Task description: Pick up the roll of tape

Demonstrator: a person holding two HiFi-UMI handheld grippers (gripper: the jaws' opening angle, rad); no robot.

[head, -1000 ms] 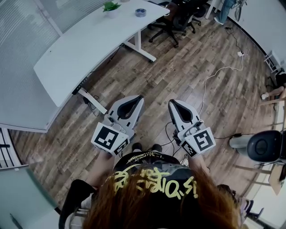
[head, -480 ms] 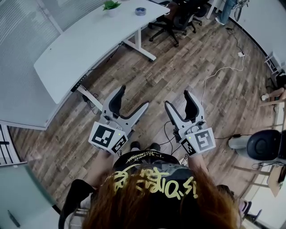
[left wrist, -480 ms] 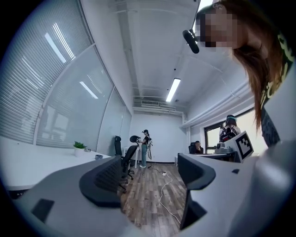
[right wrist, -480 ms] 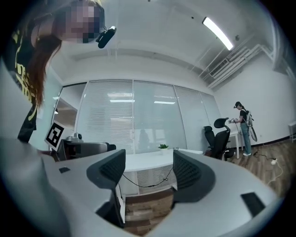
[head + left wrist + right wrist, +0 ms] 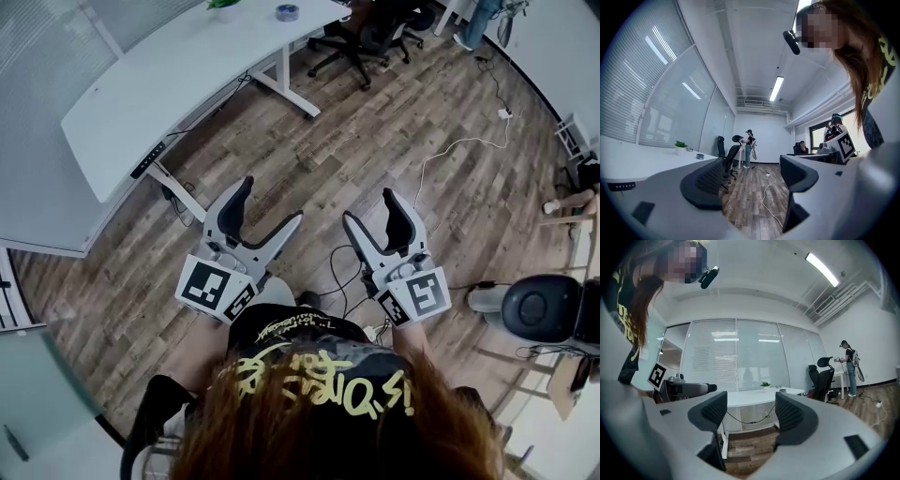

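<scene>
Roll of tape [image 5: 287, 11] flat on white desk [image 5: 187, 75], hole upward; standing person [image 5: 749, 147] appears only in gripper views. Left gripper [image 5: 272, 200] and right gripper [image 5: 370, 206]: jaws just opened wide, empty.

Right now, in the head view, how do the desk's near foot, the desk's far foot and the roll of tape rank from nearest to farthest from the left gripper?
1. The near desk foot, on the floor just left of the left gripper.
2. The far desk foot, farther up the floor.
3. The roll of tape, on the desktop's far end.
</scene>
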